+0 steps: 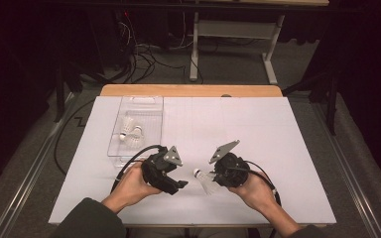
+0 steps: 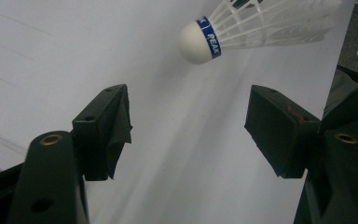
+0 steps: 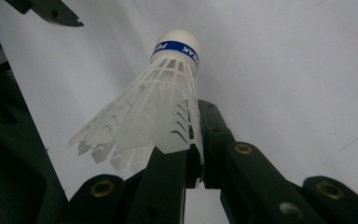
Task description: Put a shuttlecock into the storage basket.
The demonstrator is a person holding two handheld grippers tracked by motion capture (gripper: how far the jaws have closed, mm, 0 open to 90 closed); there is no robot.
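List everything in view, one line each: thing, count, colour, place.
shuttlecock: 1, white with a blue band on its cork, held by the skirt in the right gripper, cork pointing at the left gripper
boxed shuttlecocks: 2 or so, white, inside the box
box: 1, clear plastic, far left of the sheet
sheet: 1, white, covering the table
table: 1, wood edge showing beyond the sheet
desk frame: 1, white, on the floor beyond the table
cables: several, dark and white, on the floor beyond the table
left gripper: 1, black, jaws open, just short of the cork
right gripper: 1, black, shut on the skirt
hands: 2, one on each gripper
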